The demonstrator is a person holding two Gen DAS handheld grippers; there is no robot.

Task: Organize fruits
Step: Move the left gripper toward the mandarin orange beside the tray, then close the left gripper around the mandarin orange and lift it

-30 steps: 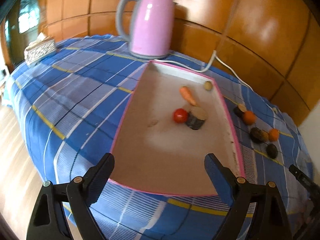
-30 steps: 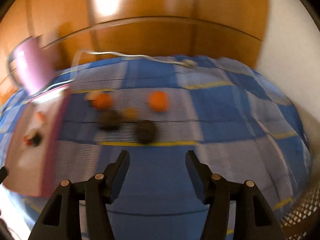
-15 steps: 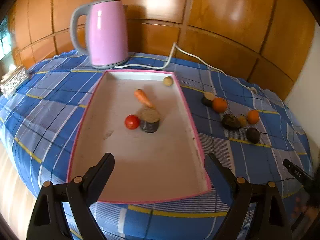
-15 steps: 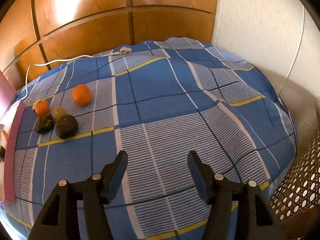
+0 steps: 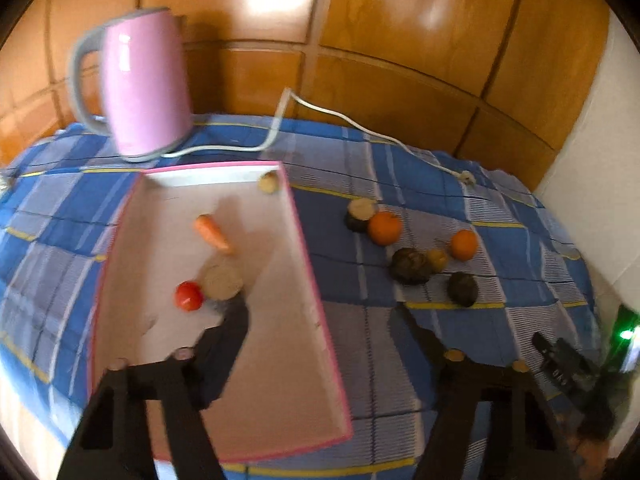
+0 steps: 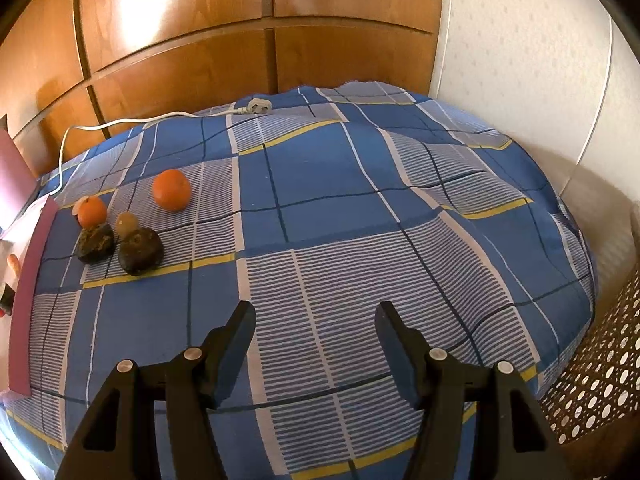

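Pink-rimmed tray (image 5: 308,280) is holding a few items centre-left, six pieces are sitting on the cloth upper right, both tools (image 5: 324,320) (image 6: 314,320) hanging apart, empty.

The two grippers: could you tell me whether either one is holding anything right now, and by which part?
Nothing is held: the left gripper and right gripper are both open and empty.

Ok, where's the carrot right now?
In the left wrist view, the carrot lies inside the pink tray, left of centre, just beyond the cut round piece and tomato.
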